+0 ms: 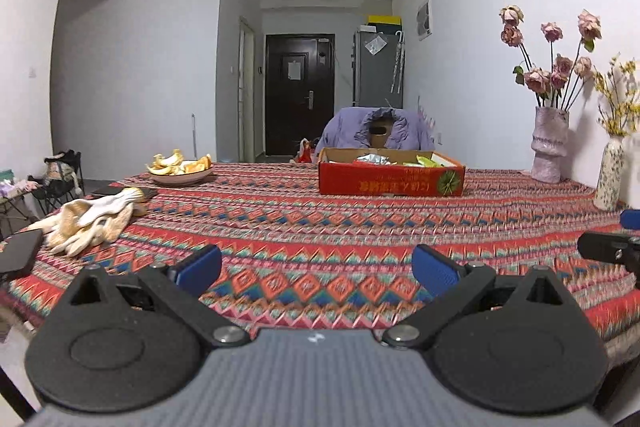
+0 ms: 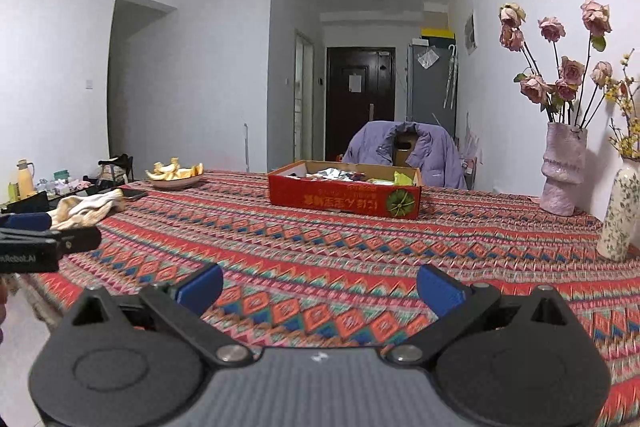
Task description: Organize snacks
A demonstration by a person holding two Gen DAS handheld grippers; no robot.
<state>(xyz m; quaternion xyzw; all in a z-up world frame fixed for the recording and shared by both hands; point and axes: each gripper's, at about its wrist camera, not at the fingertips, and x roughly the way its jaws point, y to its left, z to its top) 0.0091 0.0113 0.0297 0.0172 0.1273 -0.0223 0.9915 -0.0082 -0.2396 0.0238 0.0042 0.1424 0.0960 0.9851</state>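
Observation:
A shallow red cardboard box [image 1: 390, 179] stands on the far side of the patterned tablecloth [image 1: 304, 227], with snack packets [image 1: 374, 159] lying inside. It also shows in the right wrist view [image 2: 344, 195], with packets [image 2: 340, 174] in it. My left gripper [image 1: 317, 269] is open and empty, low over the near table edge, well short of the box. My right gripper [image 2: 319, 287] is open and empty, also near the front edge. Each gripper's side shows in the other's view, the right one [image 1: 612, 251] and the left one [image 2: 48, 247].
A plate of orange peels [image 1: 180, 169] sits at the far left. Cloth gloves [image 1: 92, 221] and a dark phone [image 1: 20, 253] lie at the left. Two vases with flowers [image 1: 550, 151] [image 1: 610, 175] stand at the right wall. A chair with a purple jacket [image 1: 378, 131] is behind the box.

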